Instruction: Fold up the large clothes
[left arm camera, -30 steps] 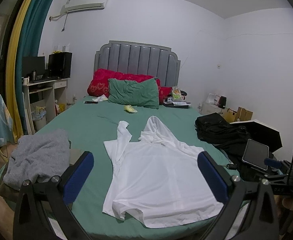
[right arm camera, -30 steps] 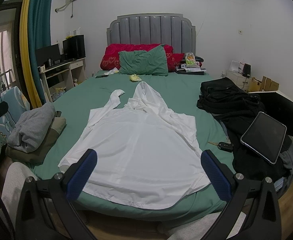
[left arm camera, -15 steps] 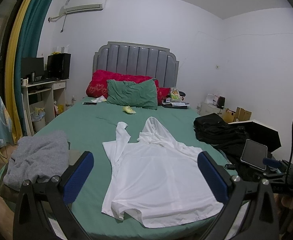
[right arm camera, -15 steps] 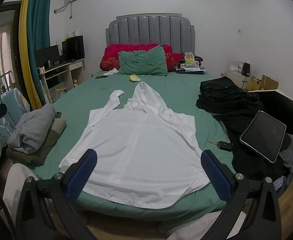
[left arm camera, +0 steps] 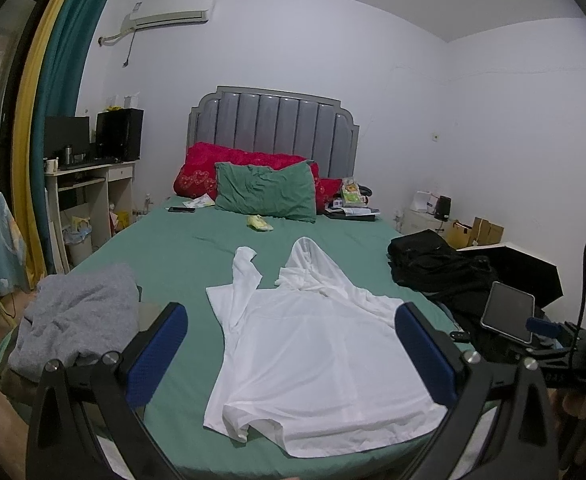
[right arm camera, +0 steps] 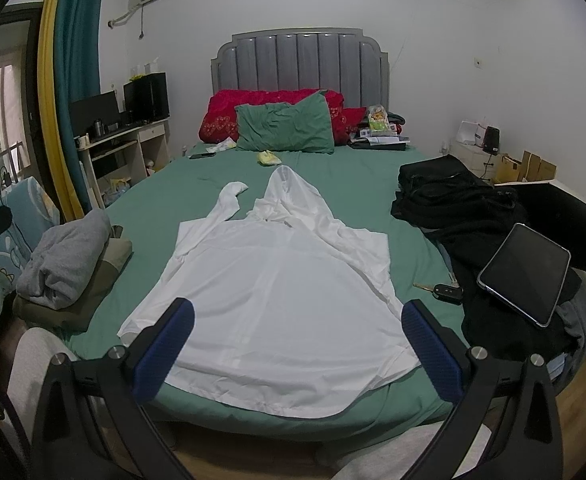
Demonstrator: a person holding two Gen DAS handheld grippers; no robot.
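While both grippers hang spread wide and empty, you have ahead of the right gripper (right arm camera: 297, 344) and left gripper (left arm camera: 291, 350): one white hoodie (right arm camera: 277, 288), spread flat on the bed (right arm camera: 173, 184), hem nearest. Thin, limp, probably slippery cloth; light. Pinch the hem corners or sleeve ends, just past each fingertip.

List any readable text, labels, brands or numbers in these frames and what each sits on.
None can be read.
Air conditioner: a small sticker, too blurred.
Snack packet by the headboard: colourful print, illegible.
White box on the nightstand: markings too small.
Tablet: screen dark, no text.
White hoodie: no print visible.
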